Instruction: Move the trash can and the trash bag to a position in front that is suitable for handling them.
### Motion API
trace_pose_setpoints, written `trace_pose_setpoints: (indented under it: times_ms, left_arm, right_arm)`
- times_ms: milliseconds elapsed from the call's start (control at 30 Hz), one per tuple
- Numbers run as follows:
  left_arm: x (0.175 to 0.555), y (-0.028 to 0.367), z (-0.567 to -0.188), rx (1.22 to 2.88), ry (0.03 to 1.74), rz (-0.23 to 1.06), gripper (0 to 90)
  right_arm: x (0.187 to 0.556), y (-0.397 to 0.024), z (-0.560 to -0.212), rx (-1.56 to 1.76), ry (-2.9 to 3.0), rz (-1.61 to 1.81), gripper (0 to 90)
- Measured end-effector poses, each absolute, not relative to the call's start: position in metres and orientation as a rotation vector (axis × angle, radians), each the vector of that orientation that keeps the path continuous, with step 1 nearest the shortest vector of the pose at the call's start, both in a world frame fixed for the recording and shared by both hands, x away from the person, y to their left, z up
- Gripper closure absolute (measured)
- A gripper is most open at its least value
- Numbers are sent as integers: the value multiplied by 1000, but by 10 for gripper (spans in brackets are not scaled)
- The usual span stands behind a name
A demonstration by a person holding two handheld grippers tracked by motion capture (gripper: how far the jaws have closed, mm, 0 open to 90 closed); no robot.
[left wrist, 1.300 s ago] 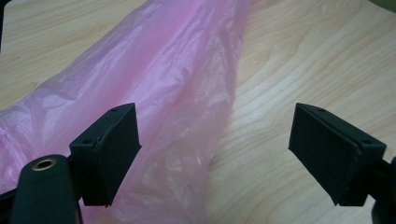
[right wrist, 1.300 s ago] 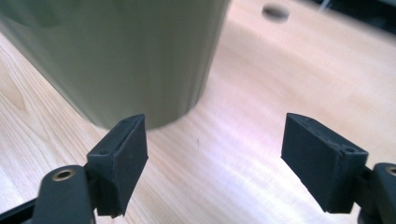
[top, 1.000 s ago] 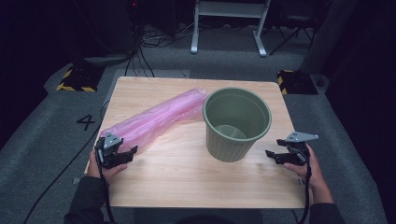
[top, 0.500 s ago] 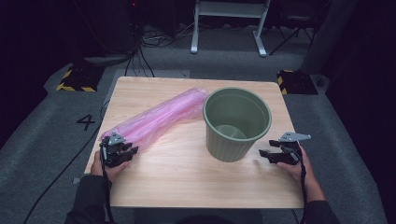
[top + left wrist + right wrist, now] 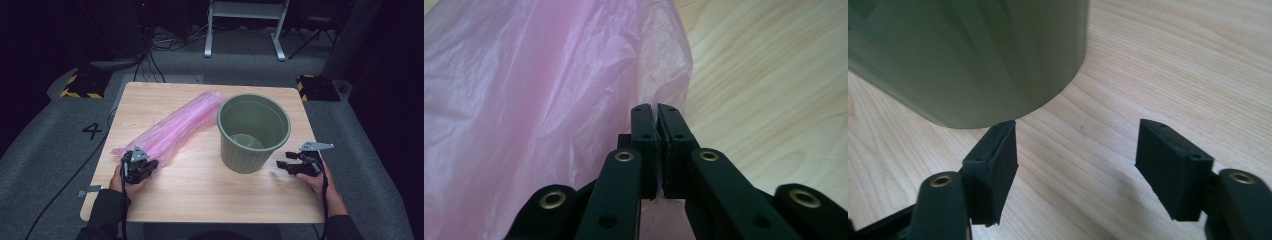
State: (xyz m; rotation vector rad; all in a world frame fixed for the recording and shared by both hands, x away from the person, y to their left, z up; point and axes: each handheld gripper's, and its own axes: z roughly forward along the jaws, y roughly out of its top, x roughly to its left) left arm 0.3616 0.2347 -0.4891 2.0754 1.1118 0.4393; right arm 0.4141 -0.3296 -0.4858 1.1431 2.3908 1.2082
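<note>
My left hand-held gripper point(image 5: 150, 165) sits at the near-left part of the bench point(image 5: 200, 190), and its jaws have just been closing; in the left gripper view they now stand together on the near edge of the pink plastic bag point(image 5: 524, 100), a thin fold of film pinched between the pads. The bag lies flat and long, its axis running from my left hand-held gripper away and to the right, up to the far side of the green bin point(image 5: 254, 131), where its far end lies just beside the rim. So the bag stretches away from the hand that grips it, and my left hand is by far the nearer to it. My right hand-held gripper point(image 5: 285, 166) rests low on the bench just right of the bin's base; its jaws have been narrowing a little, yet they are parted with nothing between them, one pad close to the bin's wall in the right gripper view, whether touching I cannot tell. The bag is translucent, crinkled, folded on itself in soft lengthwise ridges; it will likely slip and billow when lifted. The bin stands upright, ribbed, seemingly empty, its mouth wide.
</note>
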Motion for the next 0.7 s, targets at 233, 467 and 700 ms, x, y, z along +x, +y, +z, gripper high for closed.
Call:
trace_pose_setpoints:
  times_ms: [233,467,700]
  left_arm:
    - [354,215,-486,2096,1047,439,858]
    - [345,196,-488,2160,935,405,839]
    - [334,179,-486,2182,866,405,834]
  right_arm:
    - [411,-323,-490,1100,2429,1161,342]
    - [412,-322,-493,1092,2441,1142,342]
    - [412,-318,-496,1080,2463,1118,340]
